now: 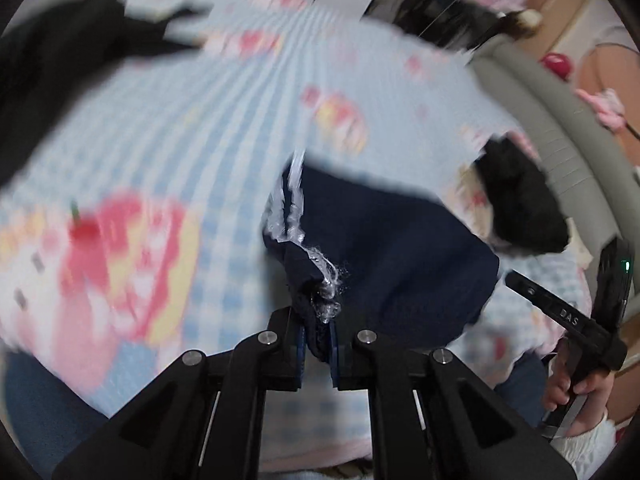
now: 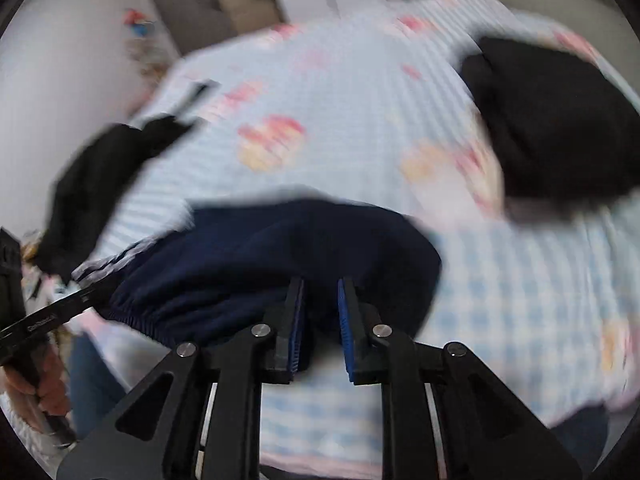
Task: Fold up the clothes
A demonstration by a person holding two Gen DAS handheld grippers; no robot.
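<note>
Navy garment (image 1: 396, 248) is hanging between the two grippers, just ahead of each one's fingertips, lifted off the blue checked bedsheet (image 1: 180, 128) that is spreading out beyond and below both. Left gripper (image 1: 318, 340) is pinching a bunched corner of it, jaws nearly together on cloth where the white side stripes (image 1: 294, 200) are running up away from the fingers; that corner hold is probably there to keep one end fixed while the other end is being carried over. Right gripper (image 2: 320, 320) is standing with a narrow gap between its blue pads (image 2: 345, 320), and dark cloth is sitting in that gap against the left pad, but whether the pads are actually pressing on it cannot be told through the blur. In the right wrist view the gathered elastic waistband (image 2: 132, 312) is lying to the left of the fingers, toward the other tool, so the piece looks like shorts or trousers being stretched by the waist edge. Both views are smearing, which suggests the garment is being swung rather than laid. Black clothes (image 2: 552, 120) are lying well beyond the right gripper to its right, and another black pile (image 2: 92, 184) well to its left, apparently waiting their turn. Folding of this piece looks barely begun: nothing is lying flat yet.
</note>
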